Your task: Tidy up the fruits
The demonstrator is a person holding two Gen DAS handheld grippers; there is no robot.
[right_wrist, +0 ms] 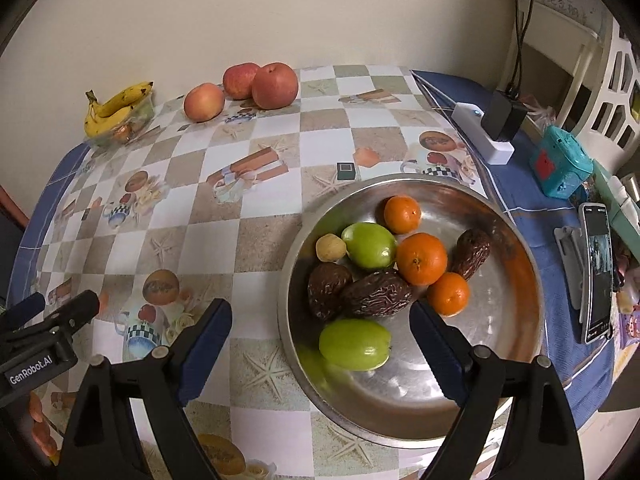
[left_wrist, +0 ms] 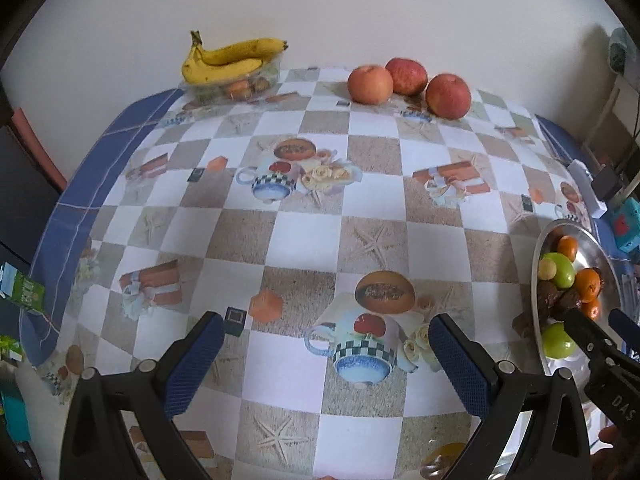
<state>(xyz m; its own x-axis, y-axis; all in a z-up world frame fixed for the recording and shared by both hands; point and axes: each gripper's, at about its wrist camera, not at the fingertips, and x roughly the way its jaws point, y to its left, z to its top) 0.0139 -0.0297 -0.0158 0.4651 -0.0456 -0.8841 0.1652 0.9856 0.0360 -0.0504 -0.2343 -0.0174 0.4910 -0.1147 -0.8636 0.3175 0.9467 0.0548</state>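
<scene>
Checkered table (right_wrist: 260, 200): metal bowl (right_wrist: 516, 240) of small fruit, nearest green one (right_wrist: 354, 344) in its front. Looks firm, slick, light; pinch its middle. Both claws, left (left_wrist: 326, 360) and right (right_wrist: 320, 348), gape empty.

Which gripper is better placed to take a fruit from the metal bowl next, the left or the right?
Probably the right gripper: it is open and its fingers straddle the near green fruit in the metal bowl. The left gripper is open over bare tablecloth.
</scene>
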